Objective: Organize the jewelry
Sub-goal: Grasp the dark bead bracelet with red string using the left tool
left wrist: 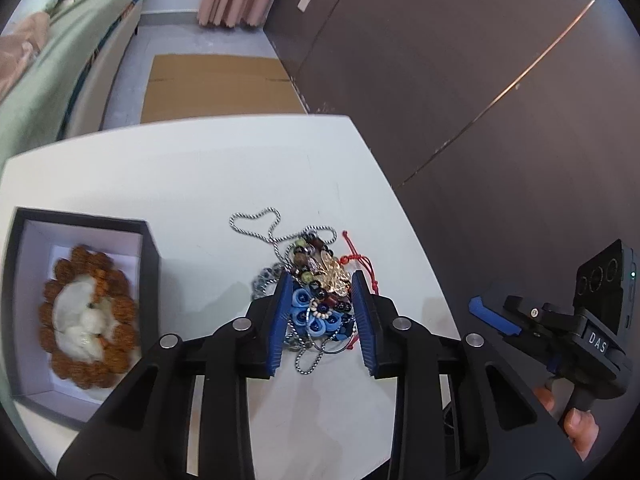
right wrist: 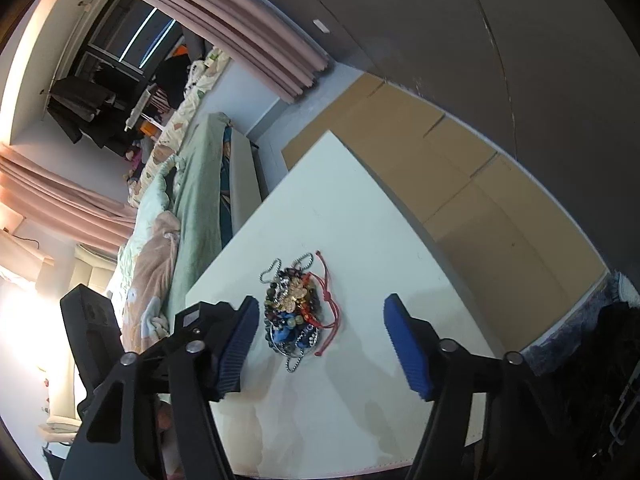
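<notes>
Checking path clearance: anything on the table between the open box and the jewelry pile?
Nothing: in the left wrist view, bare white table separates the black box, which holds a brown bead bracelet, from the jewelry pile.

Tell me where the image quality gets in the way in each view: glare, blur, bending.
Left wrist view: fisheye bends the white table's edges into curves; the open box and its brown bead bracelet look soft, while the jewelry pile is sharp. Right wrist view: strong window glare washes out the lower left; the pile stays readable, and faint shadows fall on the table.
</notes>
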A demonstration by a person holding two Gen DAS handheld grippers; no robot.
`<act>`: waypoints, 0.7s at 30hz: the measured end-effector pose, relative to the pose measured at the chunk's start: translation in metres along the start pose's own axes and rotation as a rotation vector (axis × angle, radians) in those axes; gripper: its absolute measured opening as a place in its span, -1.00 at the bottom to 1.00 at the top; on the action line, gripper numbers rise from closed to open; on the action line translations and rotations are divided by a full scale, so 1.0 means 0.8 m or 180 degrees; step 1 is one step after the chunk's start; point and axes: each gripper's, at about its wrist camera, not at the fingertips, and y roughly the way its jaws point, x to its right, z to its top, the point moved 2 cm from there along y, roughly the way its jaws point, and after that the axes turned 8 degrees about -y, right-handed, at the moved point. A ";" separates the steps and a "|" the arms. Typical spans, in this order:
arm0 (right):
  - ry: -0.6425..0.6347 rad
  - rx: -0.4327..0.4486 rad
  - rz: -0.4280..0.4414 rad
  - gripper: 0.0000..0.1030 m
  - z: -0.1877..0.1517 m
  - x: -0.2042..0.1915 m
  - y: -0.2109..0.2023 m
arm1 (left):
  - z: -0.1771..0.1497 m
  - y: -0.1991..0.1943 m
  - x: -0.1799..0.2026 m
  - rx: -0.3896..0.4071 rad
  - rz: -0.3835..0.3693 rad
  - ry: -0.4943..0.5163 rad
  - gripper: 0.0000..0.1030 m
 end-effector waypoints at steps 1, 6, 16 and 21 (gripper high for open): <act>0.0003 -0.0020 -0.0001 0.20 0.000 0.000 0.003 | -0.001 0.007 0.000 -0.0024 0.0003 -0.0014 -0.40; -0.0017 -0.0052 0.0039 0.20 -0.001 -0.004 0.010 | -0.001 0.030 -0.005 -0.0082 0.0023 -0.0120 -0.46; -0.0038 -0.0107 -0.0017 0.20 -0.001 -0.002 0.020 | 0.000 0.041 -0.008 -0.0088 0.0045 -0.0213 -0.80; -0.0065 -0.0152 -0.0053 0.12 -0.002 -0.003 0.028 | -0.003 0.019 0.006 -0.0018 -0.0086 -0.0096 -0.84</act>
